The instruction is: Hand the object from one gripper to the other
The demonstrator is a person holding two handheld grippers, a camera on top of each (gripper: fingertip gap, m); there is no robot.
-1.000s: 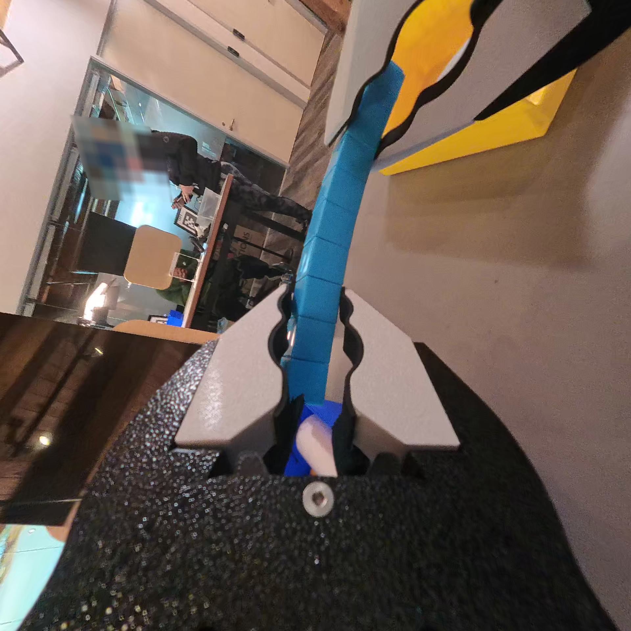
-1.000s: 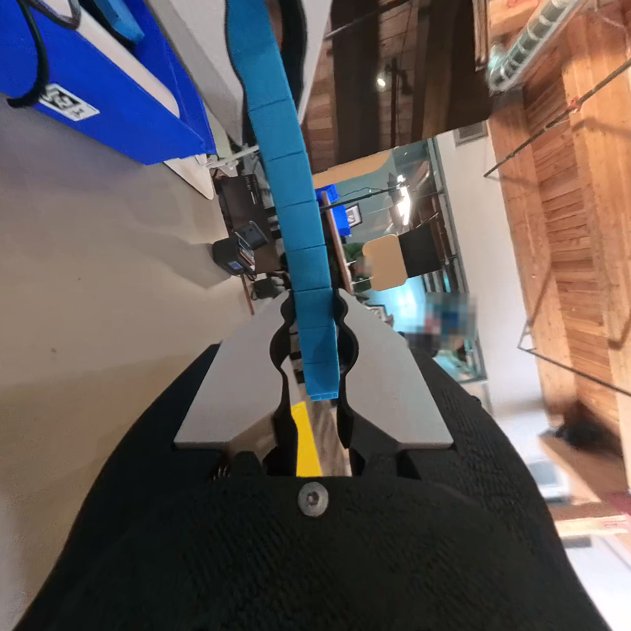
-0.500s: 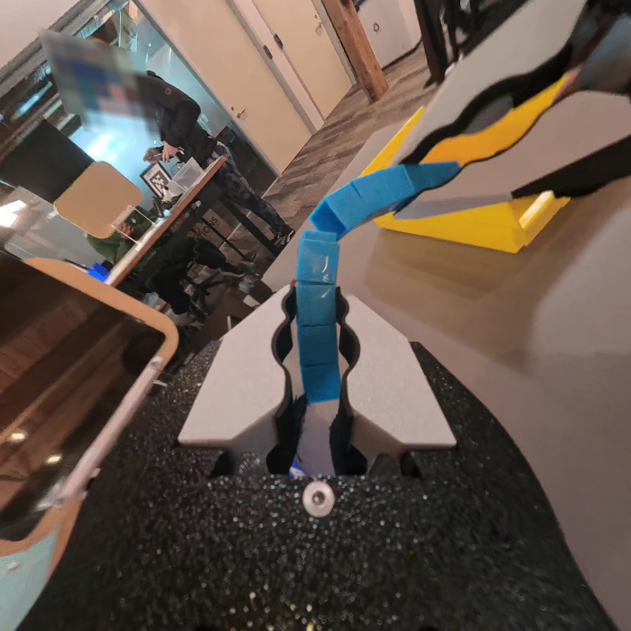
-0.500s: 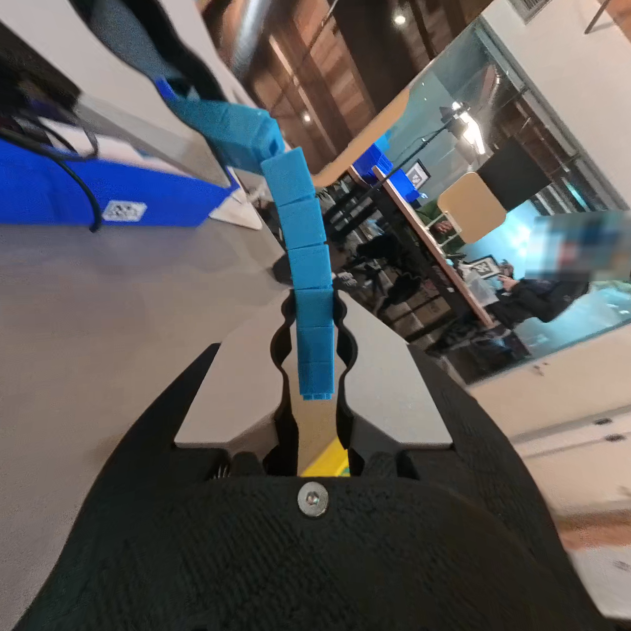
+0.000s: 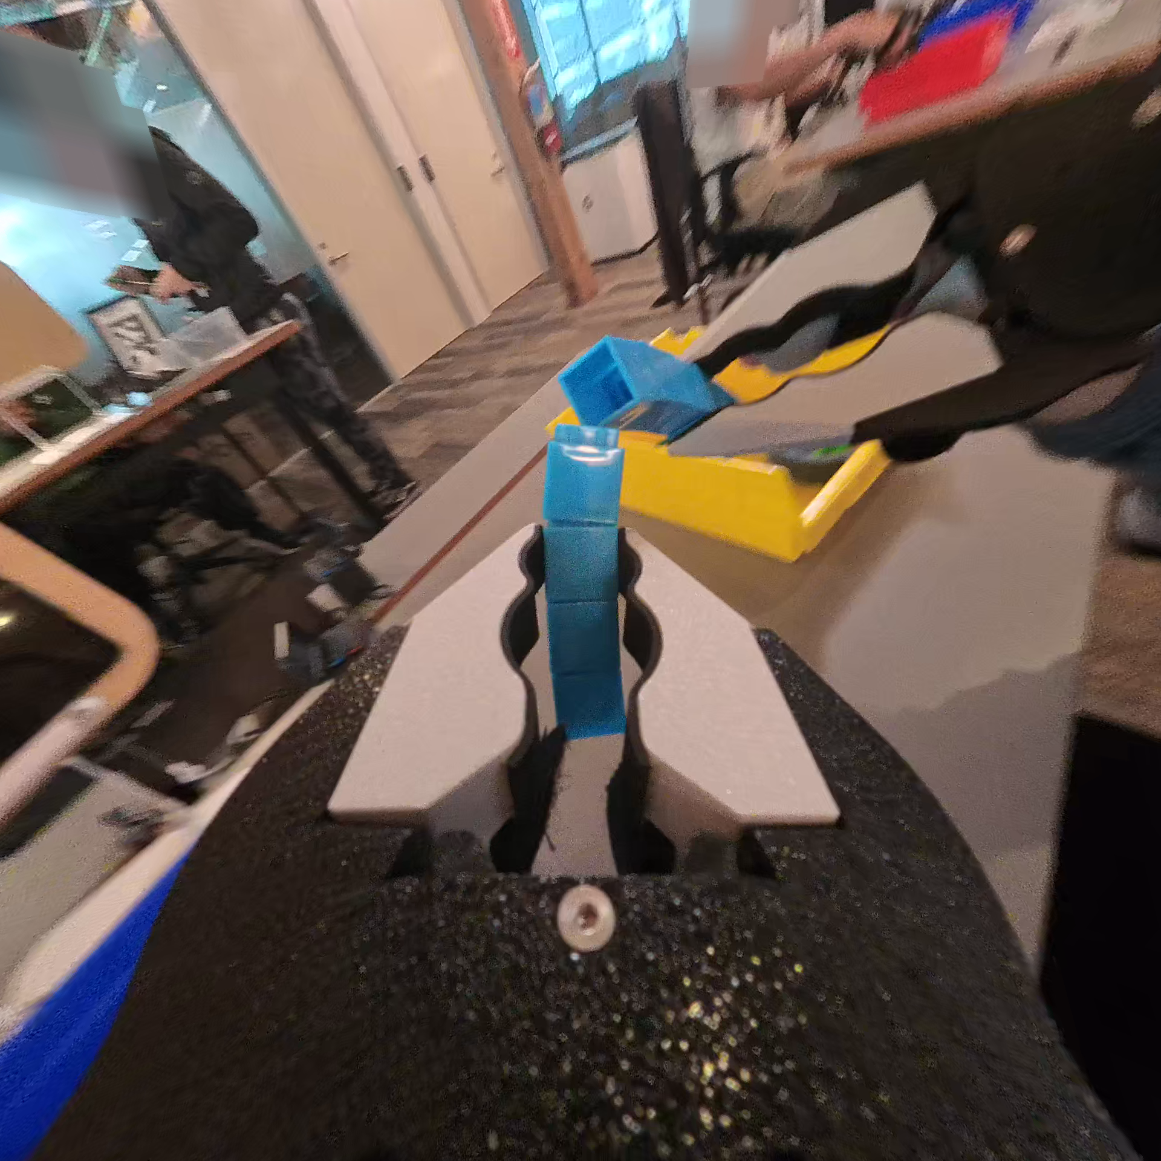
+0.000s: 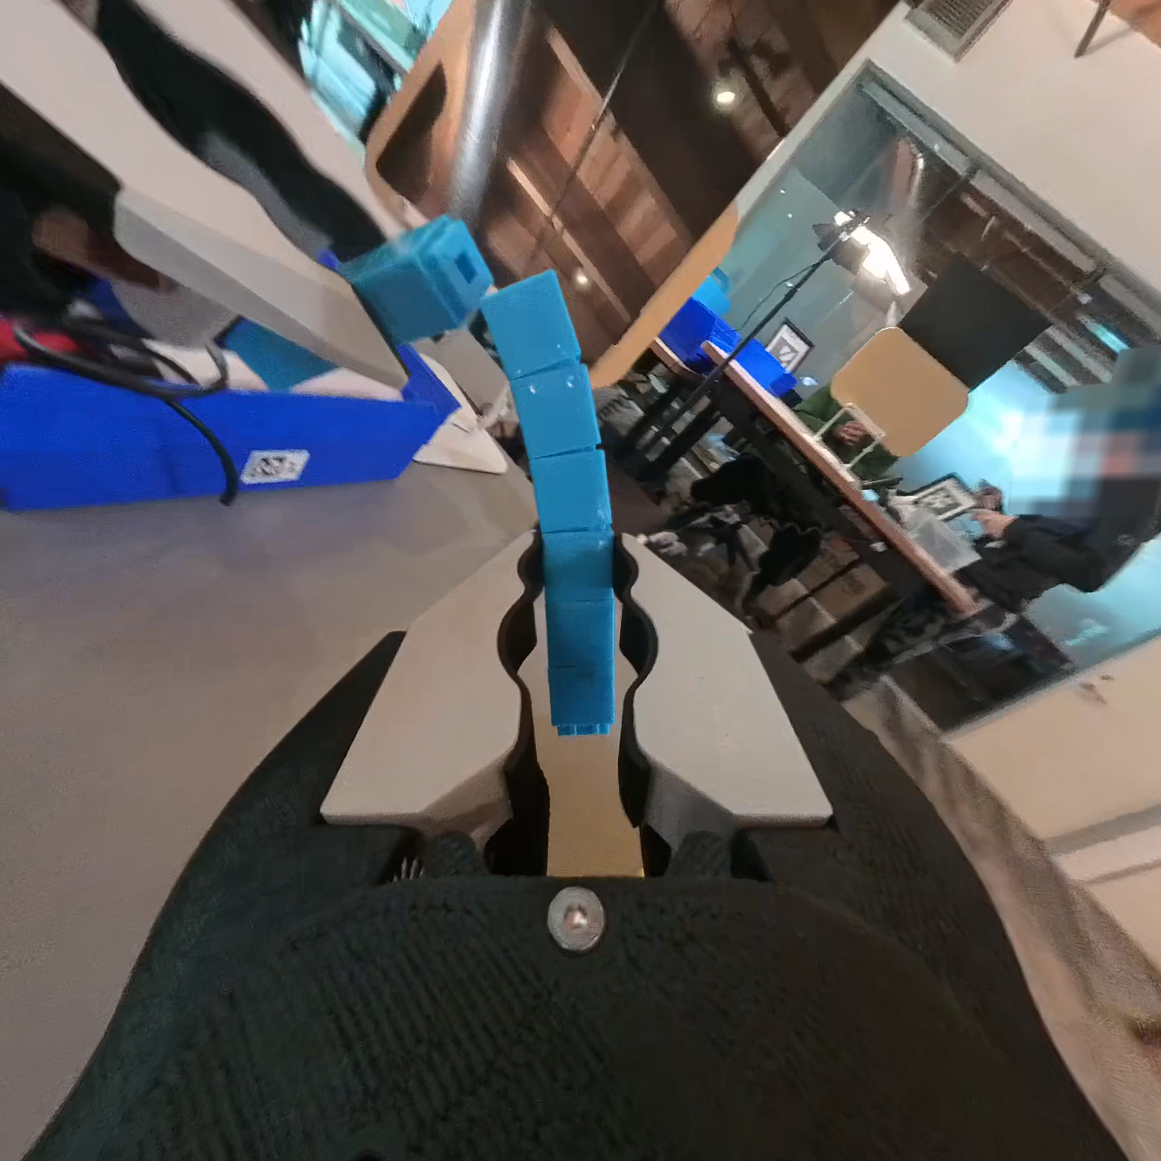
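A stick of blue snap-together cubes is in two pieces. My left gripper [image 5: 581, 540] is shut on one short column of blue cubes [image 5: 584, 628]. My right gripper [image 6: 578, 543] is shut on a longer, slightly curved column of blue cubes [image 6: 565, 490]. In the left wrist view the right gripper [image 5: 710, 396] comes in from the upper right with its piece's hollow end [image 5: 634, 383] just above my column's top. In the right wrist view the left gripper [image 6: 370, 308] shows at the upper left holding its cube end [image 6: 421, 289]. A small gap shows between the two pieces.
A yellow tray [image 5: 741, 509] lies on the grey table [image 5: 942, 597] behind the grippers. A blue bin [image 6: 157, 440] with a black cable stands on the table in the right wrist view. A person [image 5: 207, 232] stands at a desk in the background. There is about 7 cm between the tips of the two grippers.
The blue stick was straight and held by both grippers, then bent in the middle, and now shows as two pieces. Both grippers have tilted and swung away from each other.
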